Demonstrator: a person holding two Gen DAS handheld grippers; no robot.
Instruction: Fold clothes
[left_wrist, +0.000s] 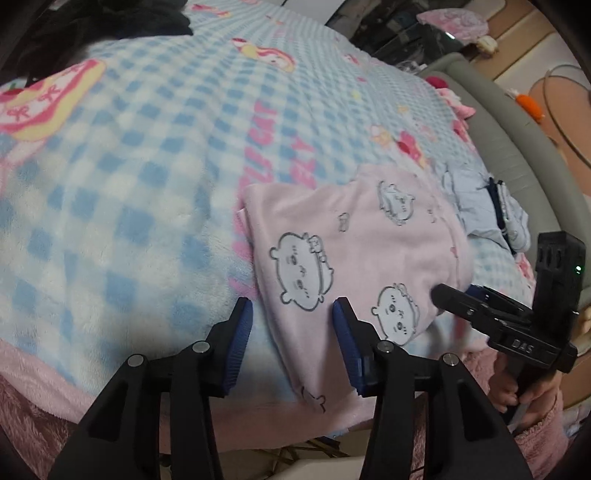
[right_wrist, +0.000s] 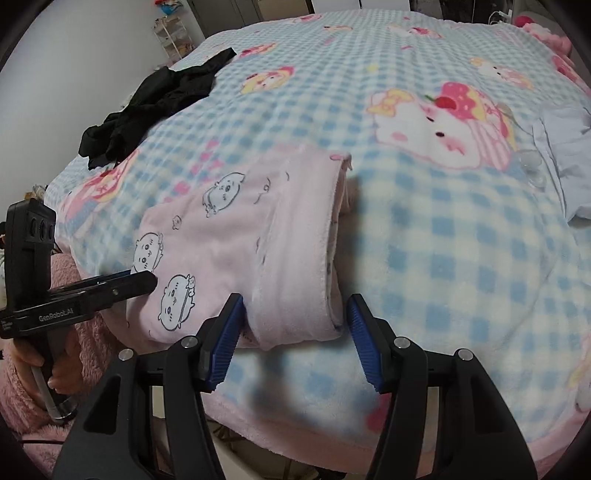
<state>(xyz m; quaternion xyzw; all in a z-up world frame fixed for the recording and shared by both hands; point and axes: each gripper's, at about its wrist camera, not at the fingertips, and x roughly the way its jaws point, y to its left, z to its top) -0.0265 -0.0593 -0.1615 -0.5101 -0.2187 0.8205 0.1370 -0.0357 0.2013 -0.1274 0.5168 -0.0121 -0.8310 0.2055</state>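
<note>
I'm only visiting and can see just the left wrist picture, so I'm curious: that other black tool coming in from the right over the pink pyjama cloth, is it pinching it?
Observer: No. The right gripper is open, with a finger on either side of the near end of the pink garment.
Visitor: Is that side of the cloth a single layer?
Observer: No. The right wrist view shows it doubled over into a thick fold.
Visitor: And the dark blob at the top left of my picture?
Observer: Crumpled black clothes, lying near the far left edge of the checked blanket.
</note>
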